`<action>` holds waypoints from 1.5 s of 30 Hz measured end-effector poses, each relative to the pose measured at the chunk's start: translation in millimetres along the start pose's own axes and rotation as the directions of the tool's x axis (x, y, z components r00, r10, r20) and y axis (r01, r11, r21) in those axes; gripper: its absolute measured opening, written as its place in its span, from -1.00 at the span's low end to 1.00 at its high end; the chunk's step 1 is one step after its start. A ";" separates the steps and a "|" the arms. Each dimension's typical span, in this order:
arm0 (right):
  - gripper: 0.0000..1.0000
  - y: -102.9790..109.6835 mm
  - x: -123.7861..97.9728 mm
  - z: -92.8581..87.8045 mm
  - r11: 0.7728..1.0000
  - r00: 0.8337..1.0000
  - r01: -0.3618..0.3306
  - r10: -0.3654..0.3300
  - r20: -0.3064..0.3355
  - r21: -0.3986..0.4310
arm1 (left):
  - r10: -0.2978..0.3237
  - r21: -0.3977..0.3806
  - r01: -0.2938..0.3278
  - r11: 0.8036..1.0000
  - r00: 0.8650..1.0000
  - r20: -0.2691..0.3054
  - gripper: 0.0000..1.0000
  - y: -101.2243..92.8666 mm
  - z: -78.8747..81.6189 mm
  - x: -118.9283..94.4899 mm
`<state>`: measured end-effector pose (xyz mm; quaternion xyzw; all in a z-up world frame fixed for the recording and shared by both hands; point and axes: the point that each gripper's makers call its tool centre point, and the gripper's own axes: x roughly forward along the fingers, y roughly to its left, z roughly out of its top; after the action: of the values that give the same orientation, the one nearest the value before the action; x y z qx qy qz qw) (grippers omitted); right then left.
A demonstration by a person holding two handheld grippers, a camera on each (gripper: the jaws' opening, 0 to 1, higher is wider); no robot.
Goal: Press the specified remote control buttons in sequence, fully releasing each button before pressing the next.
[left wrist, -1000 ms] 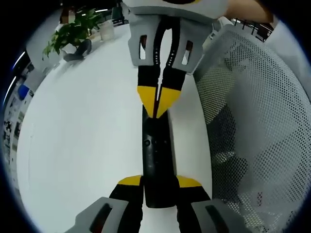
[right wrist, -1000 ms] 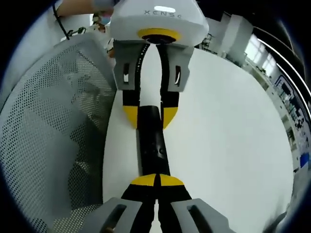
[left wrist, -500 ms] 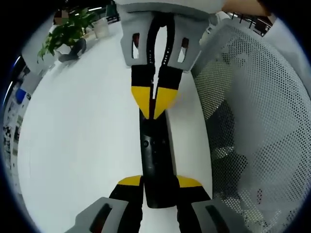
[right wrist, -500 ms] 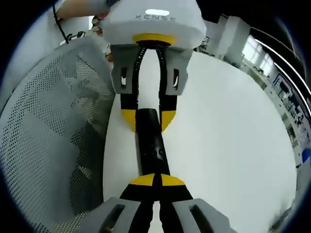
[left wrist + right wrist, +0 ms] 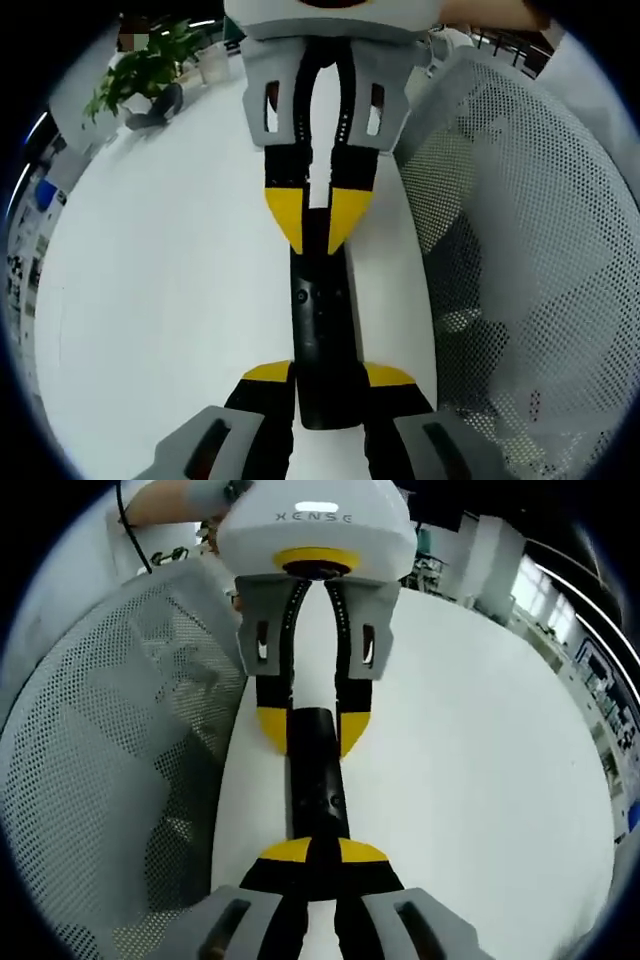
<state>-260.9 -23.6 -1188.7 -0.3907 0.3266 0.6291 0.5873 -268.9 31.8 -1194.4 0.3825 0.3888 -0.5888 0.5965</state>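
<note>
- Two grippers meet over one black remote control (image 5: 322,330), which lies flat on the white counter (image 5: 150,300) with its long axis running straight from one gripper to the other.
- The left gripper (image 5: 327,378) has its yellow-tipped fingers (image 5: 268,374) closed on the near end of the remote, one on each long edge, so it acts as the clamp that keeps the body from sliding.
- In the left gripper view the right gripper (image 5: 312,218) comes in from the top, facing the left one head-on; its two yellow tips stand a little apart over the far end of the remote, with a narrow gap between them.
- In the right gripper view the same right gripper (image 5: 322,852) shows its own fingers (image 5: 285,851) slightly parted above the near end of the remote (image 5: 318,780), and I cannot tell whether the tips touch the surface or hover just off it.
- My judgement: the right gripper is the pressing one, and the coming move turns on lining a tip up along the remote's centre line, where the buttons sit.
- The left gripper view shows a small round button (image 5: 301,296) on the upper face, just beyond the right gripper's tips; the right gripper view shows that face more dimly.
- A white perforated mesh basket (image 5: 520,250) stands just beside the remote, along one long side.
- A potted plant (image 5: 140,72) sits well apart at the far edge of the counter in the left gripper view.
</note>
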 end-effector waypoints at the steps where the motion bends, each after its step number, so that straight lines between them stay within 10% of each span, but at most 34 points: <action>1: -0.91 0.0 1.0 0.5 1.000 1.000 -0.005 0.004 -0.023 -0.022 | 0.000 0.000 0.000 1.000 1.000 0.007 -0.54 -0.1 -0.3 -0.2; 6: -0.91 2.0 2.6 3.7 0.998 0.992 -0.023 0.015 -0.122 -0.061 | 0.000 0.002 0.000 1.000 1.000 0.016 -0.54 0.0 0.2 0.2; 11: -0.91 -0.1 -1.9 5.8 0.994 0.997 0.027 -0.034 0.068 0.108 | -0.001 -0.002 0.001 1.000 1.000 0.026 -0.54 0.1 0.0 0.3; 18: -0.89 -1.4 0.4 8.1 0.994 0.984 0.066 -0.079 0.161 0.085 | -0.002 -0.006 0.002 1.000 0.999 0.051 -0.54 -0.2 -0.1 0.3; 27: -0.91 1.1 5.6 9.3 0.996 1.000 0.015 -0.013 0.018 -0.084 | -0.003 -0.010 0.003 1.000 0.999 0.047 -0.54 -0.6 0.4 0.8; 33: -0.92 0.6 8.2 11.9 0.999 0.995 0.001 -0.006 -0.104 -0.048 | -0.003 -0.019 0.004 1.000 0.999 0.052 -0.54 0.0 0.4 1.0; 45: -0.95 3.1 5.1 13.6 0.996 0.991 0.092 -0.091 0.093 -0.013 | 0.005 -0.031 -0.003 1.000 0.998 0.061 -0.55 0.7 -0.9 0.2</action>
<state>-265.5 -9.7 -1186.7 -0.3808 0.2753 0.6218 0.6265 -268.3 32.5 -1195.0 0.3558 0.3787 -0.5928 0.6153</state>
